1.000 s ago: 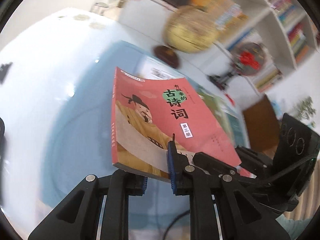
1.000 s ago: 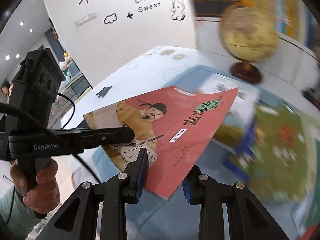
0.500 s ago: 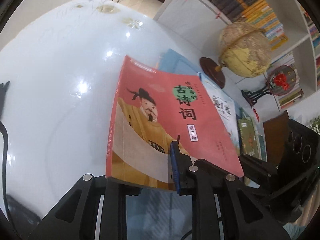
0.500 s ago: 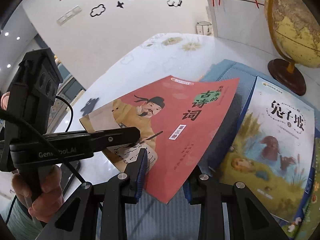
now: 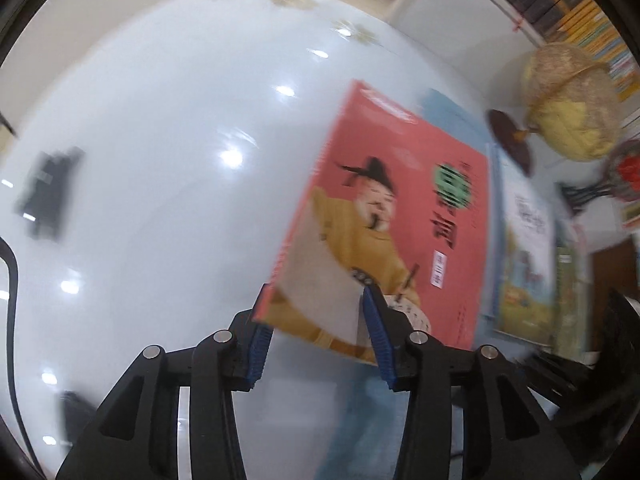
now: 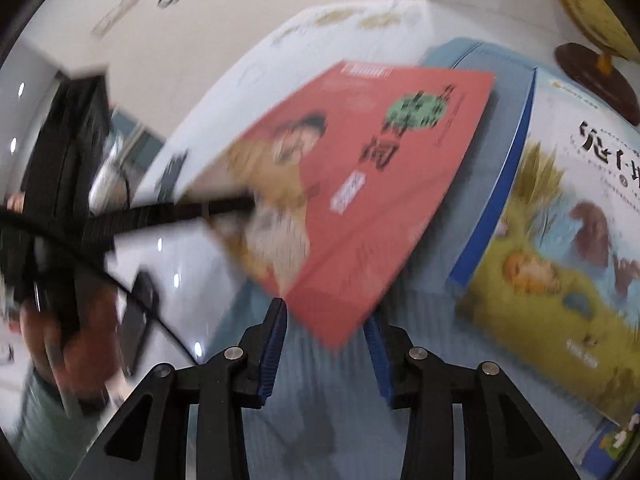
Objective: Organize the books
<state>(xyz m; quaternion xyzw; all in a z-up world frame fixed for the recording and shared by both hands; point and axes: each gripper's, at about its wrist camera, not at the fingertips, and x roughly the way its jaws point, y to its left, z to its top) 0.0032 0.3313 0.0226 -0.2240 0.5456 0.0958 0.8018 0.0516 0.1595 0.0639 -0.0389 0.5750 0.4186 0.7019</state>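
The red book [image 5: 400,232] is showing a large character — 词 — under a green title patch too blurred to read. The picture book [image 6: 560,240] is carrying big black title characters, smeared and cropped — not legible.

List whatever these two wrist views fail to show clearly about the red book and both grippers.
- Red book, left wrist view: motion blur smears the title characters.
- Left gripper: its pads flank the book's near edge; contact unclear.
- Right gripper, right wrist view: blur hides whether the pads touch the book's corner.
- Globe: mostly cut off by the frame edge.
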